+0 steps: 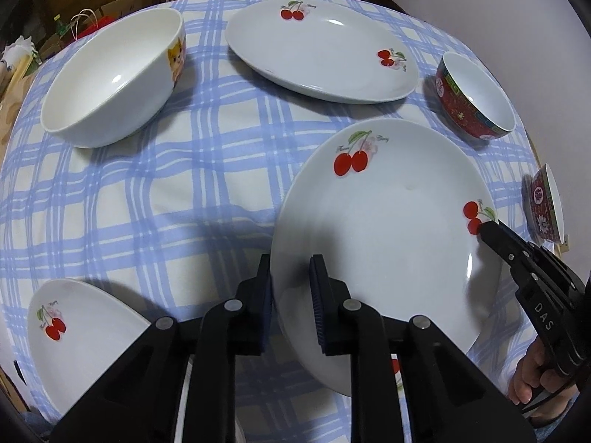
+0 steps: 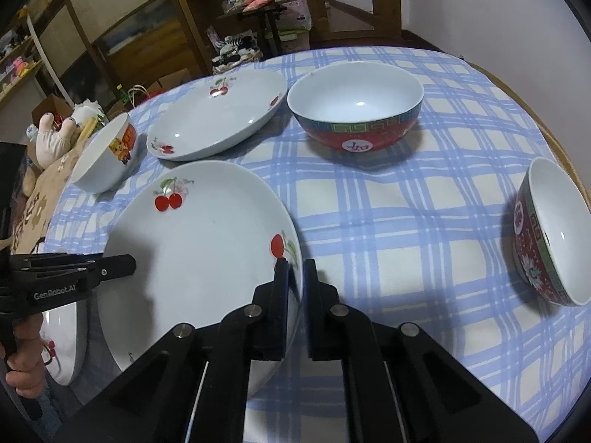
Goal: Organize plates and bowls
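Cherry plate (image 1: 384,229) pinched by both tools, third plate (image 1: 81,336) left-view only

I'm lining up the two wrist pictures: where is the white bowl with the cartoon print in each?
Left wrist view: the white cartoon bowl sits upper left, large.
Right wrist view: the same bowl sits at the left, small.
Shared landmark: the far cherry plate lies just right of it in both.
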### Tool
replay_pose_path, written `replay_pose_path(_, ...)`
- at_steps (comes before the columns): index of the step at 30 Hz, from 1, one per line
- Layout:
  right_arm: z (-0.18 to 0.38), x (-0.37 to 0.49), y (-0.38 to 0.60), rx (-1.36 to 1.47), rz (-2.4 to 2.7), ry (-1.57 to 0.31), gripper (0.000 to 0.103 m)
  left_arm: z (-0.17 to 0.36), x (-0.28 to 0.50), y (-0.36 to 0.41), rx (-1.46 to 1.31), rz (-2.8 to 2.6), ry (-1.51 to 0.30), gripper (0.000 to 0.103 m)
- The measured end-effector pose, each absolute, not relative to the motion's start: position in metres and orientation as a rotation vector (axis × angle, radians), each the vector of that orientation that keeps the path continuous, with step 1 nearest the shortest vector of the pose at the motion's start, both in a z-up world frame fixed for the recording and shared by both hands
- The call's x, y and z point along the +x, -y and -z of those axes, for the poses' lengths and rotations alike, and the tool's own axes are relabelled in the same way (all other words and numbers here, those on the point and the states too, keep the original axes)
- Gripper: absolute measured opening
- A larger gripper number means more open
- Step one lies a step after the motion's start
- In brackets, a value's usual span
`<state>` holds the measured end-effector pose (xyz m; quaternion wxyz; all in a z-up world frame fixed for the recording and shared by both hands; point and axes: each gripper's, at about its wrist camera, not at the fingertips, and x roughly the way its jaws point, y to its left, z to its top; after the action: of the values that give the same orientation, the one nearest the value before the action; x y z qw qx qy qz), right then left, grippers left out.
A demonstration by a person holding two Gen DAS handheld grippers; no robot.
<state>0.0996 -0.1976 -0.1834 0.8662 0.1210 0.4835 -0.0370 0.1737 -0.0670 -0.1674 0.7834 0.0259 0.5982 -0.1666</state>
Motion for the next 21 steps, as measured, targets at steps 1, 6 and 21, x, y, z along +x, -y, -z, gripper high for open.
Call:
replay_pose_path(1,0.184,0.100,0.198,0.256,0.080,-1.016,0.009,0.169,0.173,0.066,0.054,0.364,-1.290,0.020)
replay_pose_path(6,0.182,0.095,0.196,0.250,0.090,-0.998,0.009,0.169,0.167,0.061,0.032,0.359,-1.292,0.019)
replay_pose_path(21,0.158,0.063,0.220,0.299,0.163,-0.982,0.008,0.147,0.143,0.090,0.027,0.451,-1.263,0.019)
